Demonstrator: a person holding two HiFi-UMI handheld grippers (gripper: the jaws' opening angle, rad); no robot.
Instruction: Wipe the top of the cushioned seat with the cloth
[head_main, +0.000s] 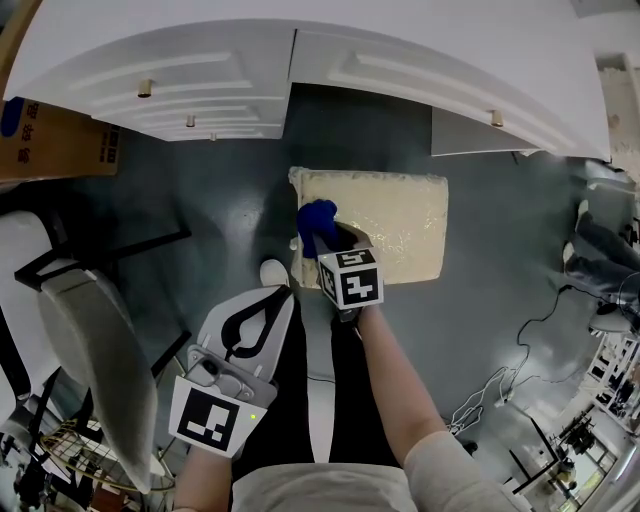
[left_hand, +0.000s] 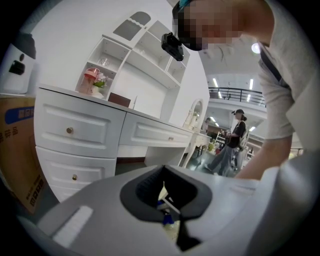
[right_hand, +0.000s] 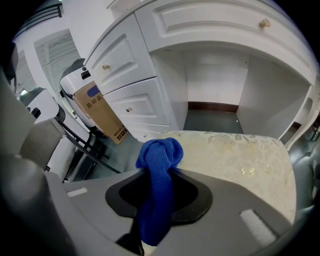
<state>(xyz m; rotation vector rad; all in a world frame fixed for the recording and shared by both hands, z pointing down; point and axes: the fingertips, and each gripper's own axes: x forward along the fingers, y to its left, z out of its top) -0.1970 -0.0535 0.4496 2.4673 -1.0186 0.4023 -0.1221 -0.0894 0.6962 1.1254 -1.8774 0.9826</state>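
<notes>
The cushioned seat (head_main: 400, 215) is a cream, flower-patterned pad on the grey floor, just in front of the white desk. My right gripper (head_main: 326, 238) is shut on a blue cloth (head_main: 317, 222), which bulges out past the jaws over the seat's left part. In the right gripper view the cloth (right_hand: 159, 165) hangs between the jaws of the right gripper (right_hand: 158, 200), with the seat (right_hand: 240, 160) stretching off to the right. My left gripper (head_main: 270, 298) is held low by my body, left of the seat, its jaws together and holding nothing. The left gripper (left_hand: 167, 202) points towards the desk.
The white desk (head_main: 200, 80) with drawers runs along the back, with a knee gap behind the seat. A cardboard box (head_main: 50, 140) stands at the left, a grey chair (head_main: 95, 350) at the near left. Cables (head_main: 490, 390) lie on the floor at the right. A person (left_hand: 232, 140) stands far off.
</notes>
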